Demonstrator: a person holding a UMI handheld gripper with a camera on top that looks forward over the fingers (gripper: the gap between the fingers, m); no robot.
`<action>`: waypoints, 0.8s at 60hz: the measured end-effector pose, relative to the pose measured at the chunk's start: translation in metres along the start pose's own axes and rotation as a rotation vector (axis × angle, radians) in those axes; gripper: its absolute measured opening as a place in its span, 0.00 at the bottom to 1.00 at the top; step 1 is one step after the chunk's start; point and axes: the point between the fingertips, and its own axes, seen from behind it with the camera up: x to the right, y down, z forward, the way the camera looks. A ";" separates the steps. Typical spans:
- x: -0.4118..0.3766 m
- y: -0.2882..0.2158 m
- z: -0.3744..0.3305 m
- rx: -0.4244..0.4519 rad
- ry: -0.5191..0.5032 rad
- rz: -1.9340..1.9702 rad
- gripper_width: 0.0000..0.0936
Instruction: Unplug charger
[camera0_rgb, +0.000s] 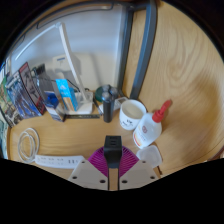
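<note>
We note, left to right on the pale wooden bench (185, 75): white power strip (55, 159), then the small black cube charger (112, 146) clenched between the tool (113, 163) pads, white mug (131, 112), and white glue bottle with red cap (151, 124). The charger looks clear of the strip; unplugging seems done, though its cable is unseen.

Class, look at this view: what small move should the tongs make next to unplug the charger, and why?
Probably squeeze the tongs firmly on the black charger before pulling. It stands between their pink pads, centred, with the white power strip beside them, so no further approach seems needed.
</note>
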 end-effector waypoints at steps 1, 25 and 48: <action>0.002 0.003 0.004 -0.004 0.001 -0.001 0.11; 0.007 0.089 0.059 -0.236 -0.105 -0.025 0.17; 0.008 0.080 0.068 -0.200 -0.164 -0.074 0.47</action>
